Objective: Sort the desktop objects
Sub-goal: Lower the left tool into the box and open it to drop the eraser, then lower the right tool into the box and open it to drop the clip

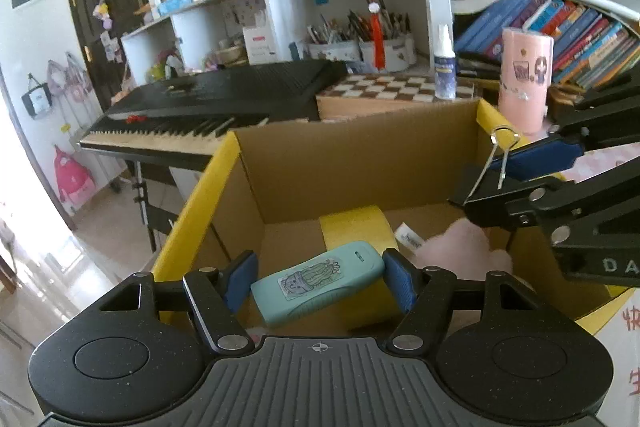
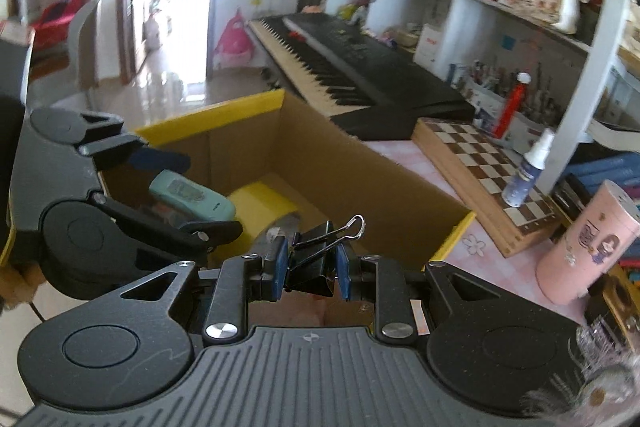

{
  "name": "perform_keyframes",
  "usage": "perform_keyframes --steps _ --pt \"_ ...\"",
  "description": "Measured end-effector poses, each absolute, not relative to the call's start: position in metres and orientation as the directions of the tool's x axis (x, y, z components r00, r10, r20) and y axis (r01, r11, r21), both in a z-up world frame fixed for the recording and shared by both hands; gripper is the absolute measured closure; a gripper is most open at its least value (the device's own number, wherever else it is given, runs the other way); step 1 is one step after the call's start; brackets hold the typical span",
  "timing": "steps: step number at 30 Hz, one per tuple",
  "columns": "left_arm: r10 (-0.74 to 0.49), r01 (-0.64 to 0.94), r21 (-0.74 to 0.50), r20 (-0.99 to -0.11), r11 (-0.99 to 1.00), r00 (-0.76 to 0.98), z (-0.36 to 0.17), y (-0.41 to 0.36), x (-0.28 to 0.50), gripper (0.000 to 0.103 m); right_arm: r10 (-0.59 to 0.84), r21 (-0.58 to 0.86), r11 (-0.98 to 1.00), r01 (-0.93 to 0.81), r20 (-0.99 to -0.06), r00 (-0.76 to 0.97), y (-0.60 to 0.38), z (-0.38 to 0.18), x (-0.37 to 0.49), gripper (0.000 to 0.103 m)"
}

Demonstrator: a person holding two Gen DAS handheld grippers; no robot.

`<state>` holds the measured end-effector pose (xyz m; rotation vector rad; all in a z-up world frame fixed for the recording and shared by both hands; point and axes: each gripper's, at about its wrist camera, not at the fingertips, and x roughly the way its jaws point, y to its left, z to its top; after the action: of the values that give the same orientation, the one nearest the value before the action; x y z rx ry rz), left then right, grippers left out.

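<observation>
left gripper (image 1: 318, 281): held over the open box, its blue pads (image 1: 240, 281) closed partway onto the two ends of a teal rounded plastic case with a cactus sticker (image 1: 320, 285); the case was gripped tilted, clear of the box floor.
right gripper (image 2: 311, 269): its blue pads (image 2: 280, 267) were drawn in close on the body of a black metal binder clip with silver wire handles (image 2: 316, 263); the clip was carried above the near right part of the box.
open brown cardboard box with yellow-taped rim (image 1: 340, 163): placed on the desk, in front of the keyboard and the chessboard; a strip of yellow tape (image 1: 356, 227) was seen across its floor.
pink soft object (image 1: 460, 247): seen lying inside the box at the right, beside a small white label; its kind could not be told.
black electronic keyboard with white keys (image 2: 340, 67): set beyond the far left of the box.
wooden chessboard (image 2: 488, 163): laid flat at the far right of the box, with a small white and blue spray bottle (image 2: 528, 171) stood upright on it.
pink cylindrical container with cartoon stickers (image 2: 584, 243): stood upright to the right of the box, near the chessboard.
</observation>
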<state>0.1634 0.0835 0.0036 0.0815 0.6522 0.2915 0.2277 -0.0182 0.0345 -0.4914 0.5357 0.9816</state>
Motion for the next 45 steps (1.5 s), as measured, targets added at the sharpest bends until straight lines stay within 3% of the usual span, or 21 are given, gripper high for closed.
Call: perform_keyframes --steps 9,11,18,29,35,38,41,45 --pt "0.287 -0.265 0.127 -0.606 0.956 0.742 0.0 0.09 0.165 0.033 0.63 -0.148 0.385 -0.911 -0.679 0.377 -0.006 0.019 0.237 0.08" --pt "0.302 -0.281 0.131 -0.603 0.951 0.739 0.001 0.089 0.164 0.028 0.632 -0.14 0.381 -0.914 -0.682 0.368 -0.004 0.018 0.241 0.08" --pt "0.341 -0.339 0.111 -0.559 0.934 0.756 0.01 0.091 0.146 0.017 0.639 -0.13 0.357 -0.925 -0.688 0.344 0.001 0.018 0.247 0.08" --pt "0.385 -0.433 0.005 -0.466 0.901 0.796 0.03 0.096 0.109 0.011 0.641 -0.146 0.3 -0.943 -0.701 0.313 0.013 0.014 0.238 0.079" --pt "0.389 -0.435 0.004 -0.454 0.901 0.802 0.033 0.091 0.103 0.011 0.619 -0.142 0.319 -0.937 -0.717 0.32 0.016 0.01 0.237 0.074" --pt "0.389 -0.435 0.001 -0.448 0.901 0.805 0.033 0.09 0.096 0.011 0.622 -0.115 0.366 -0.923 -0.707 0.335 0.011 0.014 0.238 0.062" --pt "0.386 -0.434 -0.01 -0.439 0.901 0.811 0.035 0.09 0.089 0.011 0.634 -0.096 0.406 -0.909 -0.686 0.356 0.004 0.02 0.234 0.057" --pt "0.37 -0.421 -0.024 -0.432 0.907 0.822 0.036 0.091 0.081 0.011 0.642 -0.097 0.46 -0.882 -0.65 0.406 -0.009 0.031 0.22 0.056"
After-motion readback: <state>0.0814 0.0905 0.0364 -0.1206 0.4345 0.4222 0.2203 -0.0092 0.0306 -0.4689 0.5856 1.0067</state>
